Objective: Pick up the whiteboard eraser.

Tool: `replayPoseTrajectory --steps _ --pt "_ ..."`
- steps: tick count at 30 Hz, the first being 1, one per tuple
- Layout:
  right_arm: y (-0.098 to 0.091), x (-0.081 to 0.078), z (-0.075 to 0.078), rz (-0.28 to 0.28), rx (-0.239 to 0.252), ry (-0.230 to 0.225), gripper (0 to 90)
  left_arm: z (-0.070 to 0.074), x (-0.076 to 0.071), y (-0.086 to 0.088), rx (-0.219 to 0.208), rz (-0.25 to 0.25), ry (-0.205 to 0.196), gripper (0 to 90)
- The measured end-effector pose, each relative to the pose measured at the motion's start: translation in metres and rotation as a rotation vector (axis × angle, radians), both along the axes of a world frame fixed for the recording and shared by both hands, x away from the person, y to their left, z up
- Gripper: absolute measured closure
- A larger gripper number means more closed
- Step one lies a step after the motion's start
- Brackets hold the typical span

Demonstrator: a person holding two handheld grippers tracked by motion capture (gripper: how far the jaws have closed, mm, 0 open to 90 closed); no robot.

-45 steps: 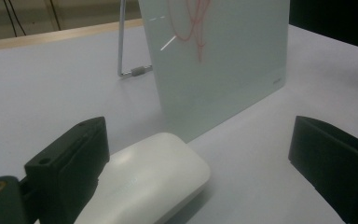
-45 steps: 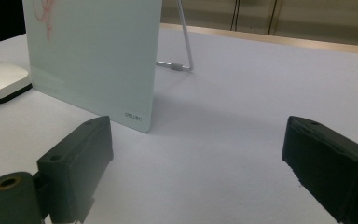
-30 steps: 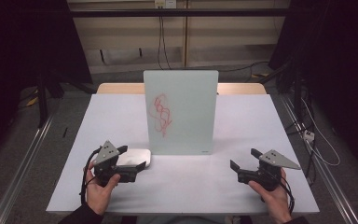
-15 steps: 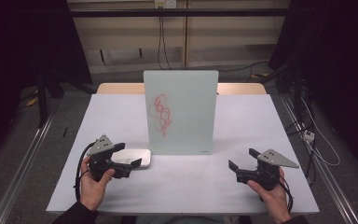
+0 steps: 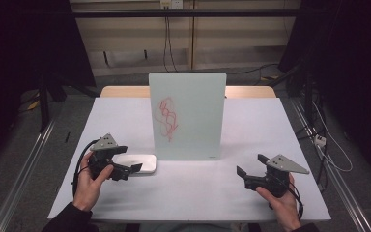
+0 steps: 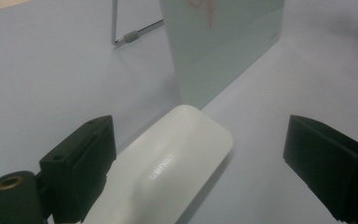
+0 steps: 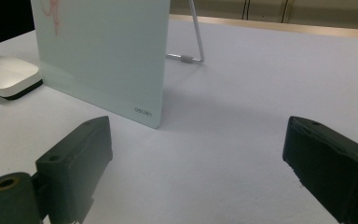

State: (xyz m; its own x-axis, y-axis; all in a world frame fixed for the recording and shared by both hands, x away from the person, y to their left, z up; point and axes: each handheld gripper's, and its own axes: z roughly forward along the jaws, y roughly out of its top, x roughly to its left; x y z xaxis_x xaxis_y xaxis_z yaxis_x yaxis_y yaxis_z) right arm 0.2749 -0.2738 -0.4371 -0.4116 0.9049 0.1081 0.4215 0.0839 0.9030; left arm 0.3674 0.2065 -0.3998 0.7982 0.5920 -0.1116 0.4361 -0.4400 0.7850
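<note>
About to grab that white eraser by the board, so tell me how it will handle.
The eraser looks rigid and low, so it probably won't tip or roll. Its smooth, rounded top may slip between the fingers. It seems light and may slide on the table.

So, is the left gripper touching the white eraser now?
Cannot tell. In the left gripper view the white eraser lies between the left gripper's open jaws, clear of one; the other overlaps it.

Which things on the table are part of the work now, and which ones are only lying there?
In use:
white eraser, between the open jaws of the left gripper
glass board with red scribble

Lying about:
cables on the floor
right gripper, open, holding nothing
</note>
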Motion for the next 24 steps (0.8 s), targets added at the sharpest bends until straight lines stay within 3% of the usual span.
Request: replayPoseTrajectory --steps 3,8,10,11,13,14,16,18,21,24 --pt "0.0 0.0 0.0 0.003 0.0 0.002 8.4 0.001 0.006 0.0 0.032 -0.001 -0.003 9.1" --pt "0.001 0.001 0.0 0.009 -0.001 0.003 8.4 0.001 0.015 0.0 0.092 -0.077 0.005 9.1" --pt "0.001 0.001 0.0 0.007 -0.001 0.007 8.4 0.001 0.019 -0.001 0.098 -0.108 -0.003 8.1" --pt "0.001 0.001 0.0 0.008 0.002 0.006 8.4 0.001 0.019 -0.002 0.122 -0.101 -0.004 8.1" --pt "0.001 0.001 0.0 0.007 0.001 0.005 8.4 0.0 0.024 -0.004 0.138 -0.162 0.008 8.1" --pt "0.001 0.001 0.0 0.01 0.004 0.007 8.4 -0.001 0.026 -0.005 0.172 -0.157 0.007 10.1" --pt "0.001 0.001 0.0 0.009 0.003 0.006 8.4 -0.004 0.03 -0.01 0.196 -0.169 0.011 8.2" --pt "0.001 0.001 0.0 0.012 0.001 0.007 8.4 -0.005 0.034 -0.013 0.24 -0.234 0.031 7.6" --pt "0.001 0.0 0.0 0.011 0.001 0.007 8.4 -0.01 0.039 -0.017 0.257 -0.28 0.043 9.5" --pt "0.001 0.0 0.0 0.009 0.006 0.01 8.4 -0.014 0.041 -0.022 0.322 -0.328 0.043 9.6"
